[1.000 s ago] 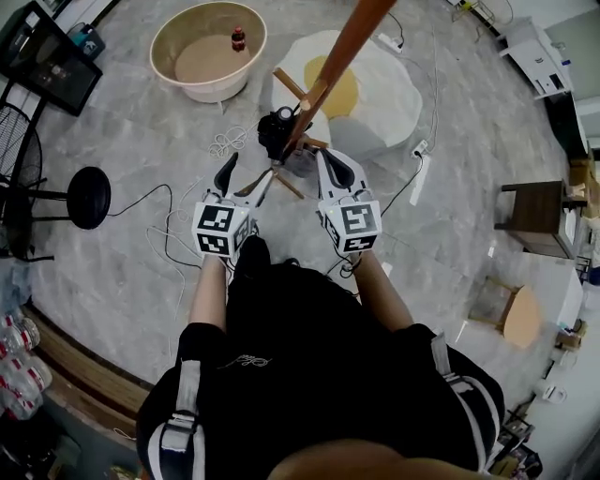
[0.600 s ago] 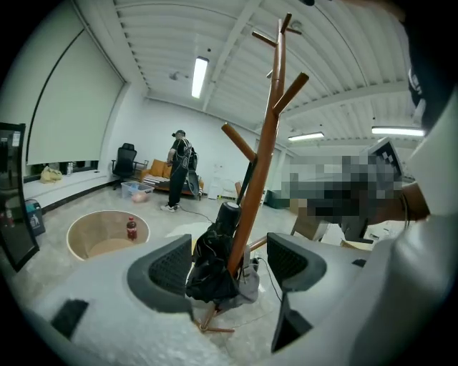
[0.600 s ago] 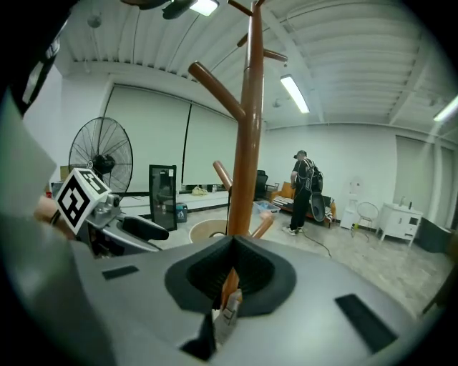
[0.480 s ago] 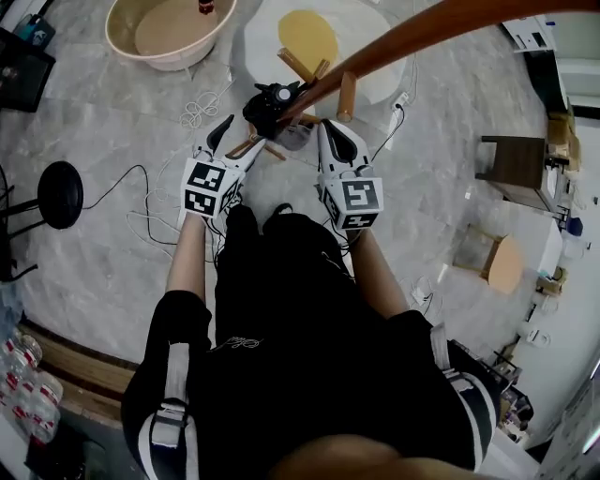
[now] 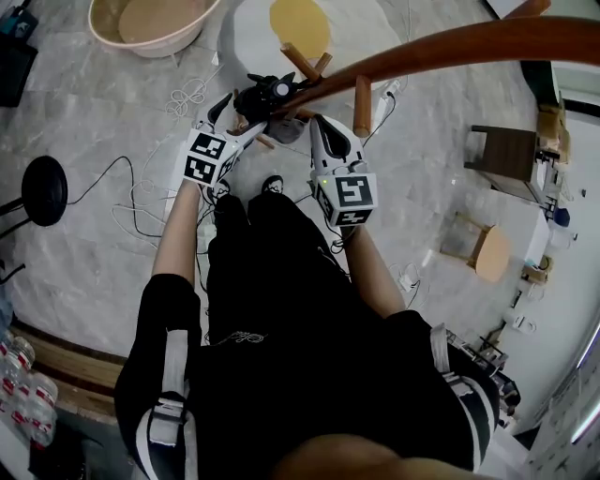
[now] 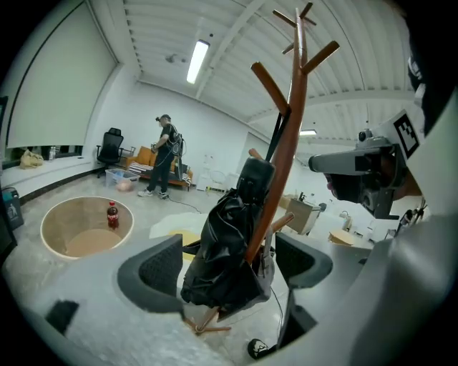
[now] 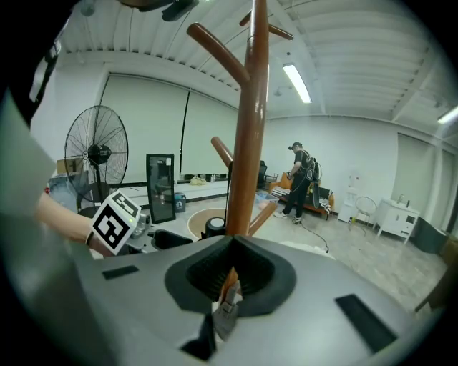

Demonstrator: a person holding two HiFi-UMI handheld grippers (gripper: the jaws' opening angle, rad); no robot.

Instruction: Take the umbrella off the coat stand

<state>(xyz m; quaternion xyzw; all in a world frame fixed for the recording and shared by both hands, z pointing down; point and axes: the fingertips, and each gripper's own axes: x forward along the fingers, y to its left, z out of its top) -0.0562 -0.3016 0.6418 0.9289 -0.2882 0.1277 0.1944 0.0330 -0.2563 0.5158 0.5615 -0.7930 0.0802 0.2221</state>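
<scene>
A black folded umbrella (image 6: pixel 225 250) hangs low on the brown wooden coat stand (image 6: pixel 290 121). In the head view the umbrella (image 5: pixel 264 97) sits against the stand's pole (image 5: pixel 422 52). My left gripper (image 6: pixel 232 266) is open and its jaws have just been opening. The umbrella lies between the pads (image 6: pixel 159 270), which do not press on it. The left gripper (image 5: pixel 234 116) reaches it from the left in the head view. My right gripper (image 7: pixel 229 279) is shut with nothing in it, just before the pole (image 7: pixel 250 143). In the head view the right gripper (image 5: pixel 321 129) is right of the umbrella.
A beige round tub (image 6: pixel 50 225) with a cola bottle (image 6: pixel 111 214) stands on the floor to the left. Also there: a white and yellow rug (image 5: pixel 300 23), loose cables (image 5: pixel 187 94), a black stool (image 5: pixel 42 187), a wooden side table (image 5: pixel 502 155), a fan (image 7: pixel 96 154) and a person far back (image 6: pixel 168 154).
Both grippers have moved in toward the coat stand. The left one now has its jaws around the umbrella. The right one has closed in on the pole.
</scene>
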